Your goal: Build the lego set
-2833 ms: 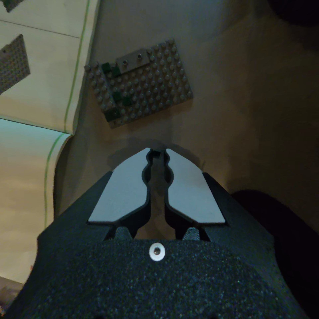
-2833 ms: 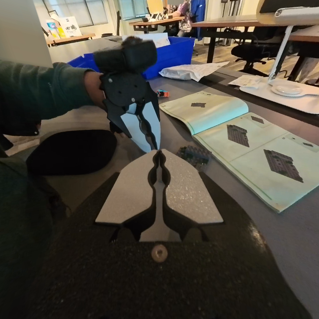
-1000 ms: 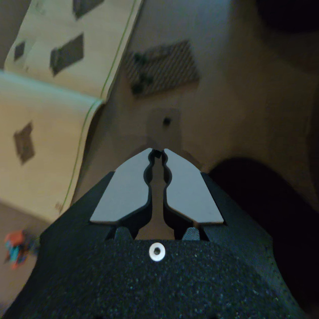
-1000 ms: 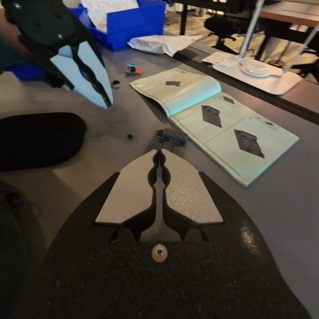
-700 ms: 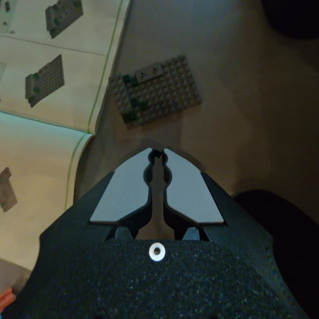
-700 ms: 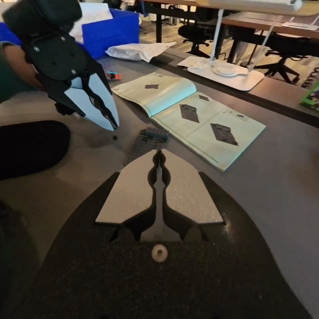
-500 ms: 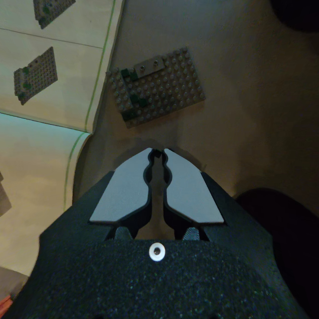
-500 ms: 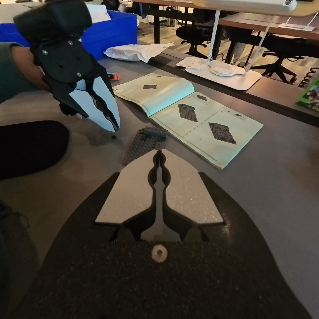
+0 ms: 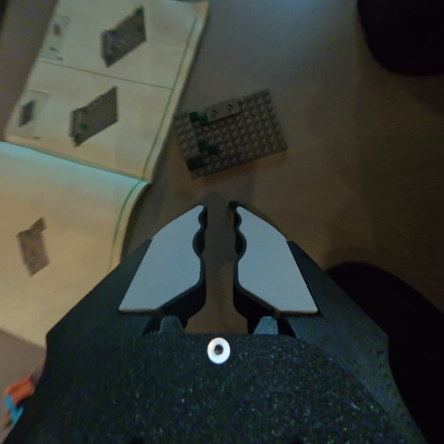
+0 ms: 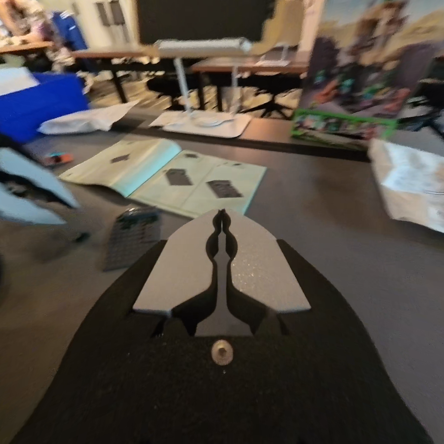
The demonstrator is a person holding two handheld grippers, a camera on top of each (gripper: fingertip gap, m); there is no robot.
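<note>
The tiny dark green piece, light, rigid and easily dropped, sits at the parted left tool tip near the studded baseplate; pinch its sides; right tool closed, empty.

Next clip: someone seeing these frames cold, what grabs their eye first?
The open left hand-held gripper, a tiny dark green piece at one fingertip, points at a grey studded baseplate. An open instruction booklet lies beside the baseplate; a colourful set box stands at the far right.
</note>
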